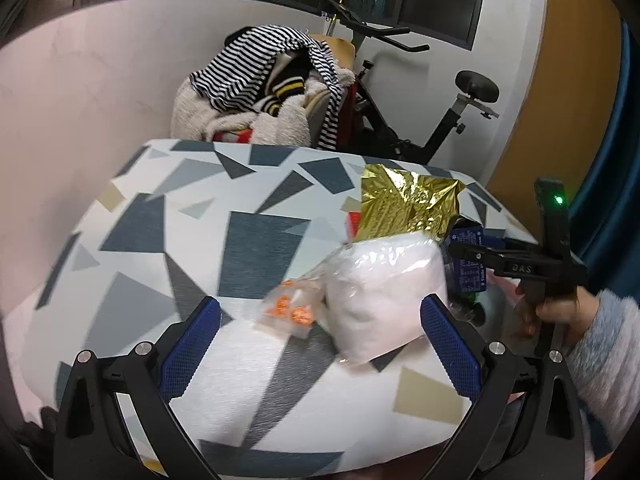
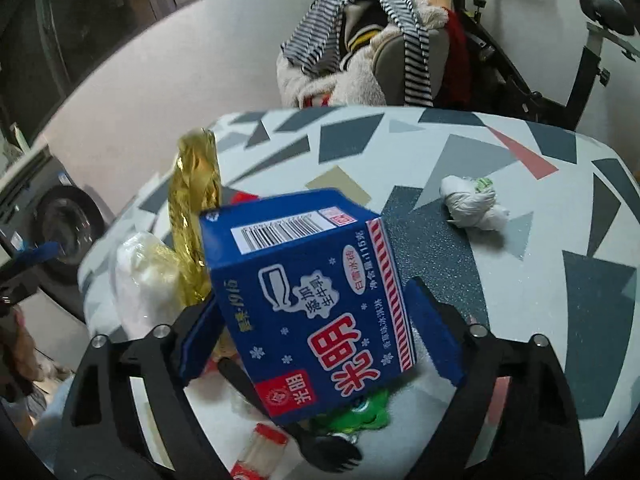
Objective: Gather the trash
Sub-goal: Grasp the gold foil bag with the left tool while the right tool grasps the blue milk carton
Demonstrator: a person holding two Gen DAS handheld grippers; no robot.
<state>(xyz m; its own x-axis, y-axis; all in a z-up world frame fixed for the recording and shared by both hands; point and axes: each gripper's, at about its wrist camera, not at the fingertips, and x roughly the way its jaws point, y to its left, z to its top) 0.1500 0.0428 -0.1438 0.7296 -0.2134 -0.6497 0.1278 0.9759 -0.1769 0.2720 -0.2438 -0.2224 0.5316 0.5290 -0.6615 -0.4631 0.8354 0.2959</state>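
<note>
Trash carton (image 2: 316, 300), blue, sits clamped in the right tongs (image 2: 320, 328), lifted above the desk (image 2: 520, 280); crumpled tissue (image 2: 474, 202) lies beyond the carton, rightward. Left tongs (image 1: 320, 340) gape apart around the clear bag (image 1: 384, 292).

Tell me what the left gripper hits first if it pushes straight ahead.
Probably the clear plastic bag of white stuff, which lies just ahead of the open left gripper, toward its right finger; depth is uncertain in this blurred fisheye view.

I note a blue carton (image 2: 308, 304) with red-white stripes, a gold foil bag (image 1: 404, 208), orange bits in a clear wrapper (image 1: 292, 312), and the table (image 1: 160, 240) patterned with grey-blue shards on white.
</note>
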